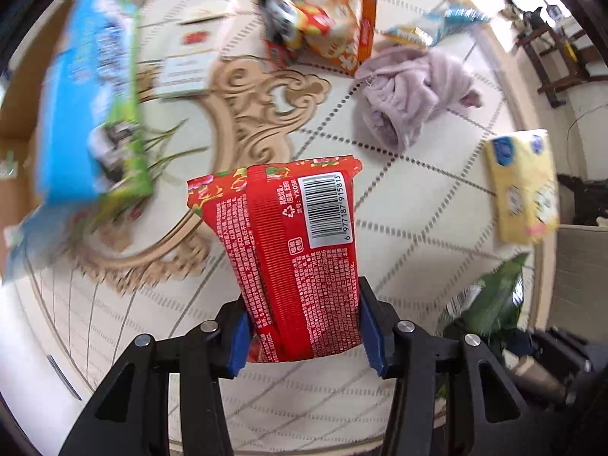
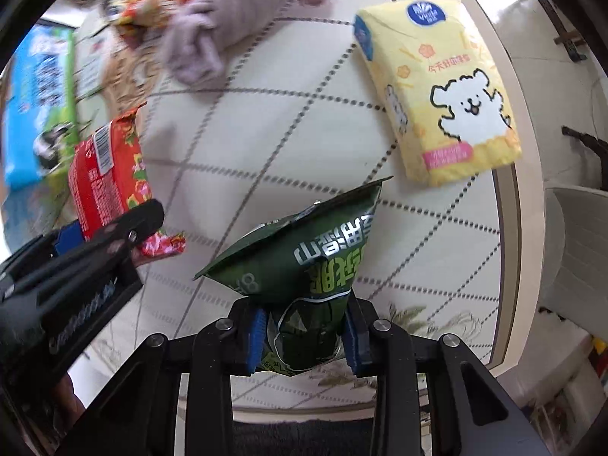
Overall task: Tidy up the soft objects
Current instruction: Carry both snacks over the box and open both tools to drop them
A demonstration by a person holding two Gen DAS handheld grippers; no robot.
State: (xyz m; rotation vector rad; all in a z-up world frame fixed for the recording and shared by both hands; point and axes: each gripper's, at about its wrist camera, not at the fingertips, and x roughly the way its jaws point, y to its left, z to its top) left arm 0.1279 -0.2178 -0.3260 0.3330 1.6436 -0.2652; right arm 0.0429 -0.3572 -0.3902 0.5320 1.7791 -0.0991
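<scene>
My left gripper (image 1: 304, 326) is shut on a red flowered packet (image 1: 288, 250) and holds it above the rug; it also shows in the right wrist view (image 2: 106, 174) at the left, with the left gripper (image 2: 114, 235) around it. My right gripper (image 2: 304, 332) is shut on a dark green snack bag (image 2: 304, 254), held above the rug. A yellow tissue pack (image 2: 437, 87) with a white dog lies on the rug to the right; it also shows in the left wrist view (image 1: 526, 186). A lilac fluffy cloth (image 1: 414, 91) lies crumpled beyond the red packet.
A blue and green pack (image 1: 91, 98) is at the left, blurred. Orange snack bags (image 1: 326, 26) and a blue-white packet (image 1: 437, 24) lie at the far side of the patterned rug (image 1: 418, 205). A white card (image 1: 186, 64) lies near them. The green bag shows at the right (image 1: 490, 300).
</scene>
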